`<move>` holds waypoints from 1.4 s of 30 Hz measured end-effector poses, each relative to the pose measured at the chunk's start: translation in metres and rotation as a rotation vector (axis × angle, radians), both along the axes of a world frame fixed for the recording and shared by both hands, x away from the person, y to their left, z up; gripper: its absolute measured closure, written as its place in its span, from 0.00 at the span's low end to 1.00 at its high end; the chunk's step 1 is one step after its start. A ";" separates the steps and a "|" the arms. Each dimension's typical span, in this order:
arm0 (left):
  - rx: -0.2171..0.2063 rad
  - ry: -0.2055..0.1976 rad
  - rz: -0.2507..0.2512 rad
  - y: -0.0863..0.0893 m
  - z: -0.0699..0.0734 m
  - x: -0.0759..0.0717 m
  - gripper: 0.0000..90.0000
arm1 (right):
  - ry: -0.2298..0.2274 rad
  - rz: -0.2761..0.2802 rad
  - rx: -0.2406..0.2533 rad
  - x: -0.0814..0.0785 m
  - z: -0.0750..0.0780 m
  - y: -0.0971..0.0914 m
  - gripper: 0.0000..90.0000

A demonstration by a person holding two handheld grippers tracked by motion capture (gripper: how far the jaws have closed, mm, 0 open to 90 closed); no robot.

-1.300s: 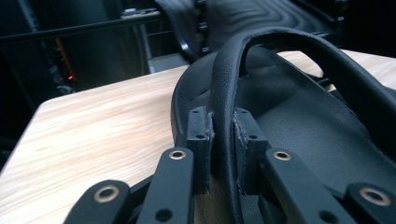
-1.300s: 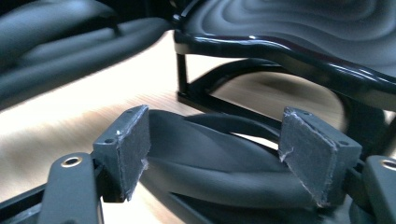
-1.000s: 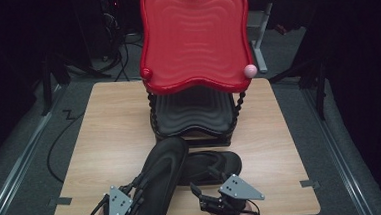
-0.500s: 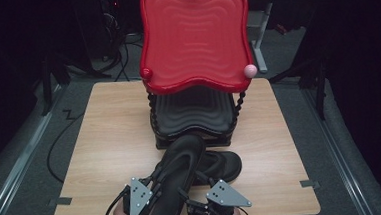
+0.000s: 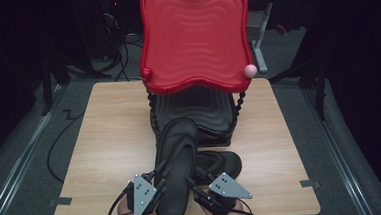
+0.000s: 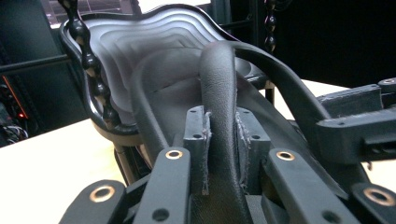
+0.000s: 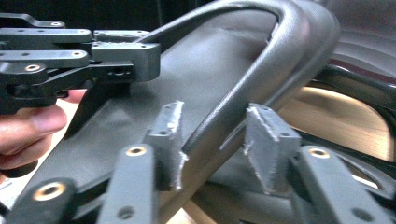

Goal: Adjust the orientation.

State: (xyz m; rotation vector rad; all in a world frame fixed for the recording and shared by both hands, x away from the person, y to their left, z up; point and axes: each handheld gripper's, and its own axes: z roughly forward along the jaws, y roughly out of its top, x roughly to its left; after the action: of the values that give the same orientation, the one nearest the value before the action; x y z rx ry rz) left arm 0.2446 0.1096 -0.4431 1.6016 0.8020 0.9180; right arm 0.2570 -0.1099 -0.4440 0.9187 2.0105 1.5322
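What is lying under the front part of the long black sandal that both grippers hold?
The sandal has its toe end resting on the black lower tray of the rack. A second black sandal lies beside it on the table, partly covered.

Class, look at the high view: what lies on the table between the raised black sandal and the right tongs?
The second black sandal lies flat there, beside the raised black sandal and just ahead of the right tongs.

second sandal half under the first — hands cropped (bottom edge)
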 end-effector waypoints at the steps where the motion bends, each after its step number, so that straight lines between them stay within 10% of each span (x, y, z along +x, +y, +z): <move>1: -0.004 0.000 -0.002 -0.001 0.000 0.002 0.86 | 0.000 -0.006 0.002 0.002 0.000 -0.001 0.70; 10: -0.024 -0.043 0.007 -0.016 0.005 0.034 0.85 | -0.092 -0.073 0.028 0.022 0.013 -0.010 0.89; 21: -0.028 -0.076 0.083 -0.011 0.014 0.101 0.85 | -0.193 -0.137 -0.007 0.084 0.033 0.010 0.92; 26: -0.036 -0.055 0.119 -0.014 0.003 0.118 0.83 | -0.152 -0.188 -0.022 0.101 0.030 0.019 0.92; 34: -0.032 -0.117 0.098 -0.017 0.006 0.092 0.61 | -0.123 -0.262 -0.045 0.110 0.026 0.020 0.94; 42: -0.059 -0.024 0.047 -0.024 -0.011 0.060 0.59 | -0.126 -0.281 -0.045 0.110 0.027 0.019 0.94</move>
State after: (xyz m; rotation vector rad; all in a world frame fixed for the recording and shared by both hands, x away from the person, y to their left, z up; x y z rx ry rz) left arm 0.3043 0.0853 -0.4543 1.5234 0.8461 0.9366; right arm 0.3668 -0.0910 -0.4171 1.0124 1.7371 1.3500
